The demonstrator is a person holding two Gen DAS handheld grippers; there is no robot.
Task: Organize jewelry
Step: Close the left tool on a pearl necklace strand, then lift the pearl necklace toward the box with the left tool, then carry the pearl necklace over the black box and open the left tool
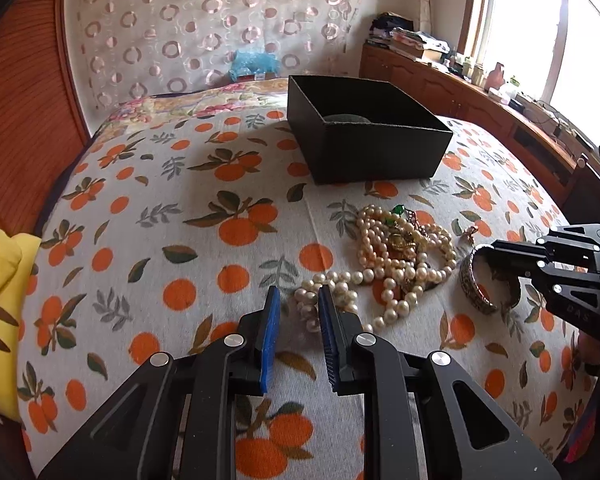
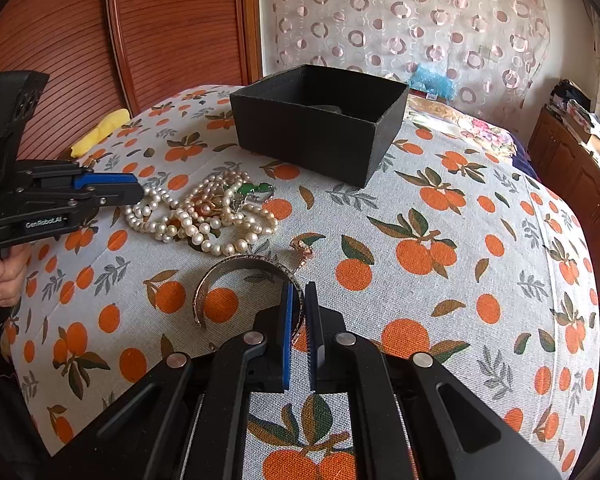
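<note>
Premises: a bedroom in a private home. A bed point(image 1: 172, 208) fills most of both views, covered with an orange-fruit print blanket point(image 2: 440, 240) over a floral quilt point(image 2: 480, 128). A curtain point(image 1: 204, 28) with a ring pattern hangs behind the bed. Ribbed wooden panels point(image 2: 172, 28), of wardrobe or door type, stand on one side. A low wooden cabinet point(image 1: 452, 88) runs under a bright window point(image 1: 548, 28), its top crowded with books, bottles and small household items. A yellow cloth point(image 1: 0, 280) lies at the bed's edge.
</note>
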